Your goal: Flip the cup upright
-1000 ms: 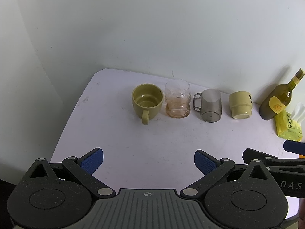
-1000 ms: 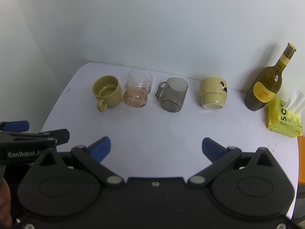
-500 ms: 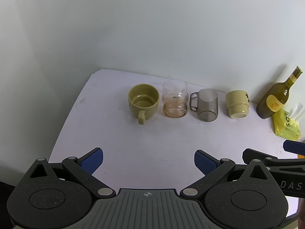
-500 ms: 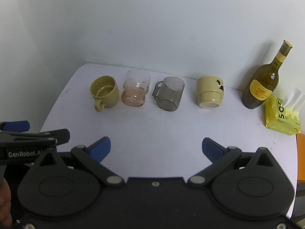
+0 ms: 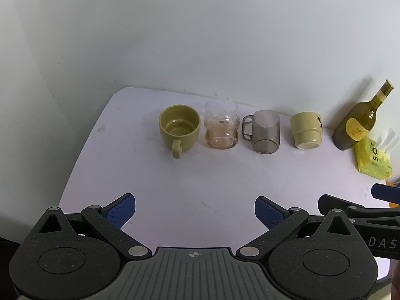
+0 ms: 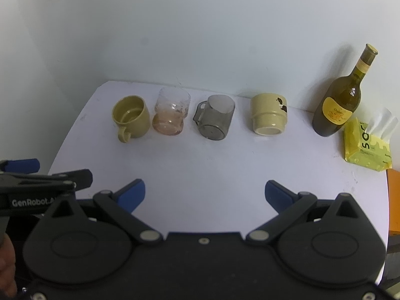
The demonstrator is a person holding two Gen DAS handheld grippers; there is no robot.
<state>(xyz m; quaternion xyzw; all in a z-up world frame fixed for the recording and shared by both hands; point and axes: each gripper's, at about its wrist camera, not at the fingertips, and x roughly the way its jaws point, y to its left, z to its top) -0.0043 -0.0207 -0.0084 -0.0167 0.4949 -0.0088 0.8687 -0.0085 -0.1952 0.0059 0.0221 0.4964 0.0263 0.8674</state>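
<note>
White table [image 5: 200, 180]: before you, running back to the wall, carrying everything listed here.

Your left gripper [image 5: 195, 211]: low over the near edge, jaws wide apart, nothing between them.

Your right gripper [image 6: 205, 192]: just beside it, jaws likewise spread and empty.

Wine bottle [image 6: 337, 105]: upright at far right, against the wall.

Yellow tissue pack [image 6: 366, 147]: just beside the bottle, nearer you.

Olive mug [image 5: 178, 127]: upright at the left end of the cup row, handle facing you.

Pink-tinted glass [image 5: 221, 127]: upright, just right of the mug.

Grey cup [image 5: 265, 131]: third in the row, handle to the left; which way up it stands you cannot tell.

Cream cup [image 5: 306, 133]: last in the row, apparently mouth-down, near the bottle.
</note>
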